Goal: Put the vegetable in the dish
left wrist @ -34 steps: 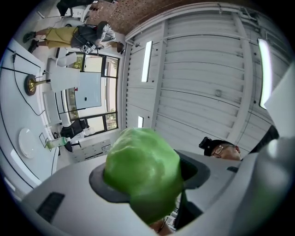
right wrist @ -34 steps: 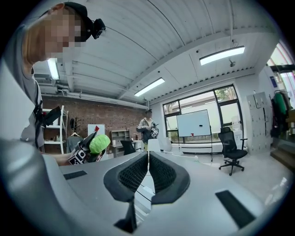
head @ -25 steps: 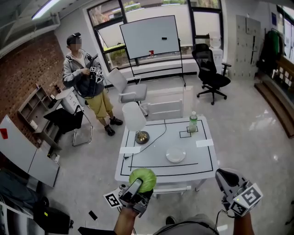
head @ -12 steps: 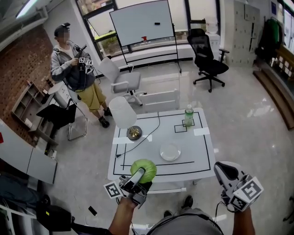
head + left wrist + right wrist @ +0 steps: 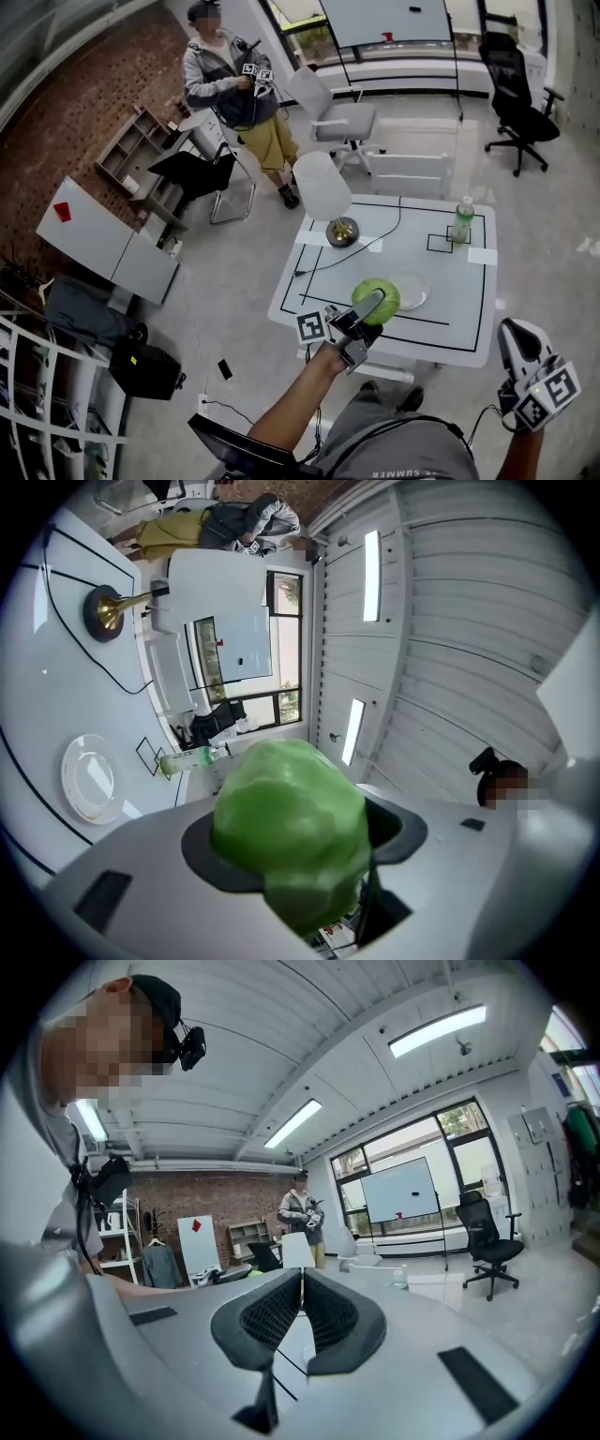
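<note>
Left gripper [image 5: 368, 309], forearm reaching up from bottom centre, pinches the round green cabbage [image 5: 388, 302] above the white black-lined table's [image 5: 309, 281] near edge, just left of the clear round dish [image 5: 413, 292]. Right gripper [image 5: 521, 345] sits lower right, off the table, jaws pressed together, empty. White lamp [image 5: 322, 186] and plastic bottle [image 5: 462, 221] stand on the far side, well apart.

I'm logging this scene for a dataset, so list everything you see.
table: one, white with black lines, centre
cabbage: one, green, in left gripper, over table
dish: one, white, on table beside cabbage
bottle: one, clear with green label, table's far right
lamp: one, white shade, brass base, table's far left
office chair: one, black, far right
chair: one, white, beyond table
whiteboard: one, white, by windows
bystander: one, grey jacket, far left
left gripper: one, grey, shut on cabbage
right gripper: one, grey, shut, empty
</note>
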### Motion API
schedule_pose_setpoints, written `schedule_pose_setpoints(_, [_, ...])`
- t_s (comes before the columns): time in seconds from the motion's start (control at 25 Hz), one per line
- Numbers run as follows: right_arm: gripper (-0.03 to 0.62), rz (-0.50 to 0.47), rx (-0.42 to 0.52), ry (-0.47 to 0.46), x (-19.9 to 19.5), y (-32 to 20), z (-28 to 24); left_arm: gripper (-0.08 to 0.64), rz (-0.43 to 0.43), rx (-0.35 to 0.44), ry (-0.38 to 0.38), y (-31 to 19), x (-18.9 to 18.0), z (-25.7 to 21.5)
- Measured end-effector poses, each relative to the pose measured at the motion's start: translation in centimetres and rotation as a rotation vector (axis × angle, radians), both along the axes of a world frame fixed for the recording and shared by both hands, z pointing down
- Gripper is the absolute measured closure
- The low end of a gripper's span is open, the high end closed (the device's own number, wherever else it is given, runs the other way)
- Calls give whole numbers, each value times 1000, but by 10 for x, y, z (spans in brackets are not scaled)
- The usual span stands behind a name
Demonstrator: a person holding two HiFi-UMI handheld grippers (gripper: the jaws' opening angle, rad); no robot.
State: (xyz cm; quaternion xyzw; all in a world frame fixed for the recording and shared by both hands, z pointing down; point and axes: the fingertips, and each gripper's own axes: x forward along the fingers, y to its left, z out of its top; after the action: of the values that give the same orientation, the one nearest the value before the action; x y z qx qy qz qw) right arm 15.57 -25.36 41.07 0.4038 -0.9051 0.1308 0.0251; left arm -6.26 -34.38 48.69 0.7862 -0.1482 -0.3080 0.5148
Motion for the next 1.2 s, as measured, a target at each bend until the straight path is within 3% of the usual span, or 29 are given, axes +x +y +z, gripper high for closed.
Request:
schedule_pose_setpoints(0.52, [584, 55, -73, -18, 26, -19, 35, 281, 100, -155, -133, -50, 37, 107])
schedule_pose_setpoints(0.68, [584, 68, -82, -10, 30, -23, 37, 281, 104, -239, -210, -62, 41, 147])
schedule_pose_setpoints(1.2, [584, 97, -116, 5, 33, -42, 47, 281, 136, -345, -259, -84, 48, 208])
